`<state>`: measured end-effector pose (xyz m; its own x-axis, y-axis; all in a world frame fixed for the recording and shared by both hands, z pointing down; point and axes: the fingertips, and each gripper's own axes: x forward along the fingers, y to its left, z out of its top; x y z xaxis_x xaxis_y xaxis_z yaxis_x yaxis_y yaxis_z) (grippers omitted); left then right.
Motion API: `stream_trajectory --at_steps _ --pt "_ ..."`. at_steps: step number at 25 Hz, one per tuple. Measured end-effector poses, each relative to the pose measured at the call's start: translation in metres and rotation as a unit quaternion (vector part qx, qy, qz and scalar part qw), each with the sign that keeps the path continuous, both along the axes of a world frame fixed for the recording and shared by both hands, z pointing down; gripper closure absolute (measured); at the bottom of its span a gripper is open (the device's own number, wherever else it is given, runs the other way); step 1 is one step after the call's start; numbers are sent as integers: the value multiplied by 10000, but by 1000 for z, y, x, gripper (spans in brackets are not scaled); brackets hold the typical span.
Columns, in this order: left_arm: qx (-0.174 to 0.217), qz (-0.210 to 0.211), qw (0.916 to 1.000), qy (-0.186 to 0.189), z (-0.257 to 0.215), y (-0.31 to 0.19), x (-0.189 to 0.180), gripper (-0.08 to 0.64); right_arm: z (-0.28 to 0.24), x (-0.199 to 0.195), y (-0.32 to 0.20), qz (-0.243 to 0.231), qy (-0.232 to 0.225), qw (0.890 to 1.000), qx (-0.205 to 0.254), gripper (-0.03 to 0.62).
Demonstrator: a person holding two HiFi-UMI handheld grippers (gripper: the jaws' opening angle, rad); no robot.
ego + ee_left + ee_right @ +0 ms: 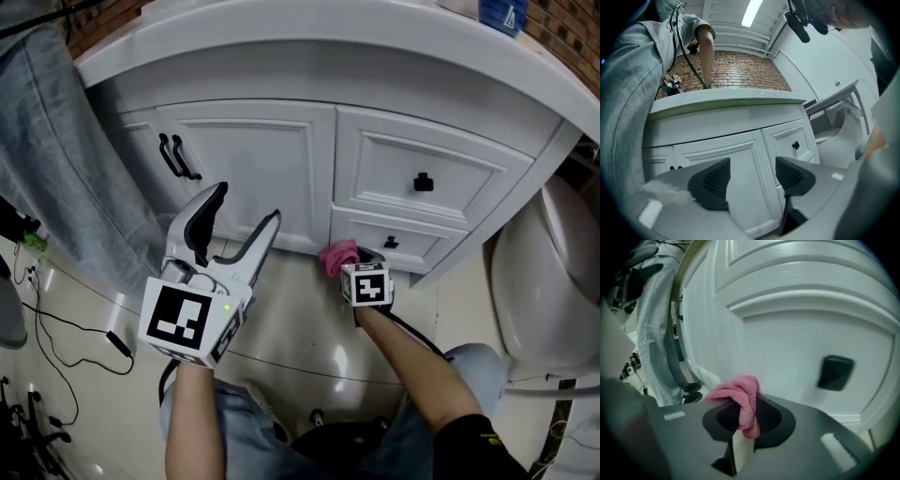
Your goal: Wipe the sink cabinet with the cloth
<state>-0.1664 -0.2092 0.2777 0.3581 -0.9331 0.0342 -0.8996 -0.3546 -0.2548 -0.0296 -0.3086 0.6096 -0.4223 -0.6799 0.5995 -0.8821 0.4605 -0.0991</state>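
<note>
While my right gripper (356, 259) sits low in front of the sink cabinet (272, 169), I see its jaws closed together on the pink cloth (740, 397). The cloth bunches out over the jaw pads and hangs down between them. From the head view the cloth is at the left end of the lower drawer (412, 246), near the cabinet's bottom edge. In the right gripper view it lies close against the white panel, with the drawer's black knob (836, 372) off to the right. I cannot tell whether cloth and panel touch. My left gripper (244, 208) is held higher and to the left, in front of the cabinet door (253, 173). Its jaws are spread wide with nothing between them, apart from the cabinet. A person in grey trousers (56, 141) stands beside the cabinet's left end.
</note>
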Motion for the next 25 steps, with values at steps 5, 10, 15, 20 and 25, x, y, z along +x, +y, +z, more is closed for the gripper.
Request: stream_trajectory --at_steps 5,10,15,20,25 --pt "-87 -64 9999 -108 8 -2 -11 256 18 -21 -2 440 -612 9942 -762 535" --pt "-196 -39 9997 -167 21 -16 -17 256 18 -1 1 139 -451 9972 -578 537" --pt "-181 159 9996 -126 23 -34 -2 256 31 78 8 264 656 9967 -394 537" --pt "-169 436 9988 -133 24 -42 26 256 34 234 18 2163 1392 9636 -730 537" --pt "-145 601 9981 -41 16 -39 46 256 14 241 28 2449 338 9660 -755 537"
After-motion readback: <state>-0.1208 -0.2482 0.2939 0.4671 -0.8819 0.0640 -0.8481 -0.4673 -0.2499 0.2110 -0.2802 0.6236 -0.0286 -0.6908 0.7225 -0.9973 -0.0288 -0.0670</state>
